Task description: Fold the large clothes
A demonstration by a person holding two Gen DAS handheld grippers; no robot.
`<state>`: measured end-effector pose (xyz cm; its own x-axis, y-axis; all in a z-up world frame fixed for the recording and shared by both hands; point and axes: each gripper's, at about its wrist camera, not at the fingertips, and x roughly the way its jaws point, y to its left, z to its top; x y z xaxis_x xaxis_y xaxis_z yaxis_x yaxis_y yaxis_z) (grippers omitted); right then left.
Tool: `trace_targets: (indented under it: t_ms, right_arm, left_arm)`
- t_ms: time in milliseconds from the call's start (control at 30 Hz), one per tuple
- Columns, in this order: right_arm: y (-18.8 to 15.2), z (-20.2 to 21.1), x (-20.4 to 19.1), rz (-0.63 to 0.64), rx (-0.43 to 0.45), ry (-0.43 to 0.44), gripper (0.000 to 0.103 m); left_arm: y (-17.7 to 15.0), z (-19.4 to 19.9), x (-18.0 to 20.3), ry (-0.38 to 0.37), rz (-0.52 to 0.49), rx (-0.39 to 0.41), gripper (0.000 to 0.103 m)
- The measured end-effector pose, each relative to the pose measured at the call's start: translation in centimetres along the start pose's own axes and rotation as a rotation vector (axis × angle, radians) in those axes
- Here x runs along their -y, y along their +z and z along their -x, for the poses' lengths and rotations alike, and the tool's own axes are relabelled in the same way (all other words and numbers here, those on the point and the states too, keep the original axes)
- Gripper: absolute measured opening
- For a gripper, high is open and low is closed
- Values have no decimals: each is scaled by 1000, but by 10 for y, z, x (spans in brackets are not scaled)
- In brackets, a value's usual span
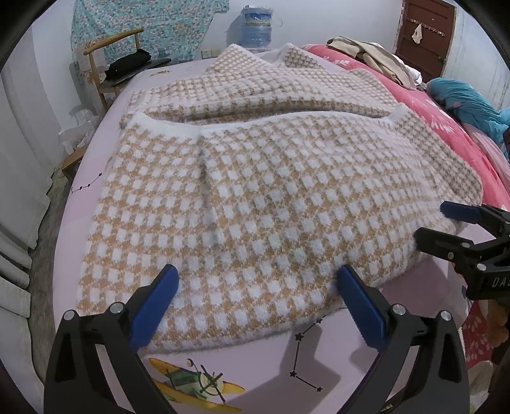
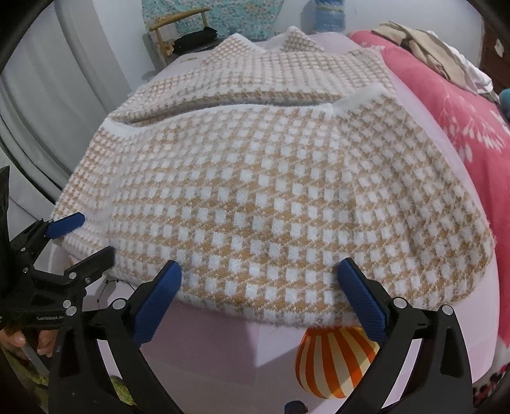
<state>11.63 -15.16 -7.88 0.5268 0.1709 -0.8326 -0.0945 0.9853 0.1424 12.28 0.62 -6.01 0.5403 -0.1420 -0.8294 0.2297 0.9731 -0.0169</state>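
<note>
A large fluffy tan-and-white checked sweater lies spread on the pink bed sheet, its lower part folded up over the rest. It also shows in the right wrist view. My left gripper is open, its blue pads over the sweater's near edge on the left. My right gripper is open over the near edge on the right. In the left wrist view the right gripper shows at the sweater's right corner. In the right wrist view the left gripper shows at the left corner.
A pink quilt with loose clothes lies along the bed's right side. A wooden chair with a black item and a water jug stand beyond the bed. The sheet has plane and balloon prints.
</note>
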Motion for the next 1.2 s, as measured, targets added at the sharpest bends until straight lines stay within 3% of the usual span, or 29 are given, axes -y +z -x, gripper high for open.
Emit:
trace_targets:
  t_ms: [1200]
  right_arm:
    - [6,-9,-7,0,-19,-8,95]
  left_arm:
    - [1,0,0,1,3,-9,98]
